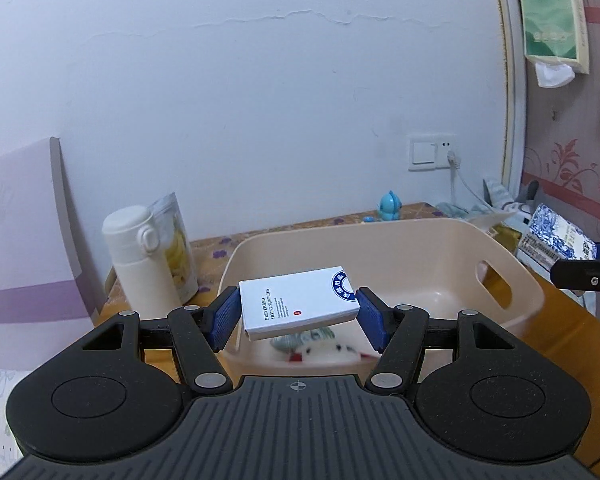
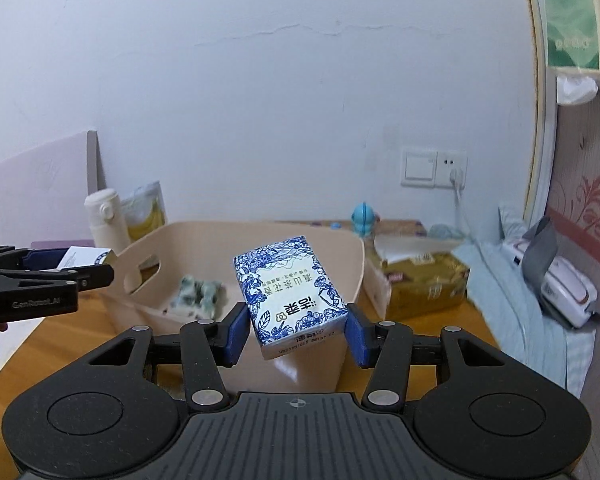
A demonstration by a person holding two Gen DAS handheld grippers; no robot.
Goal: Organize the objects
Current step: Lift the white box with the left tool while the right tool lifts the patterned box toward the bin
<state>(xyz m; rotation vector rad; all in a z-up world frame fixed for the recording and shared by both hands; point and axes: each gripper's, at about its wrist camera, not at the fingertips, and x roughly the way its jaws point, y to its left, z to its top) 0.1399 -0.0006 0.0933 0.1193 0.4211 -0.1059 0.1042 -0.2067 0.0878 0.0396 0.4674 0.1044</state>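
Note:
My left gripper (image 1: 298,316) is shut on a white box (image 1: 298,302) printed "Preferred Hotel Supplies" and holds it above the near rim of a beige plastic basket (image 1: 420,248). My right gripper (image 2: 296,326) is shut on a blue-and-white patterned tissue pack (image 2: 288,300) and holds it above the basket's near rim (image 2: 356,264). The left gripper (image 2: 60,276) with the white box (image 2: 84,258) shows at the left of the right wrist view. The tissue pack (image 1: 556,236) shows at the right edge of the left wrist view. A soft green-and-white item (image 2: 198,298) lies inside the basket.
A white thermos (image 1: 140,256) and a snack pouch (image 1: 178,248) stand left of the basket by the wall. A blue toy figure (image 1: 390,206) is behind it. A gold tissue box (image 2: 424,280) and a white device (image 2: 560,284) on pale blue cloth lie to the right. The table is wooden (image 2: 60,336).

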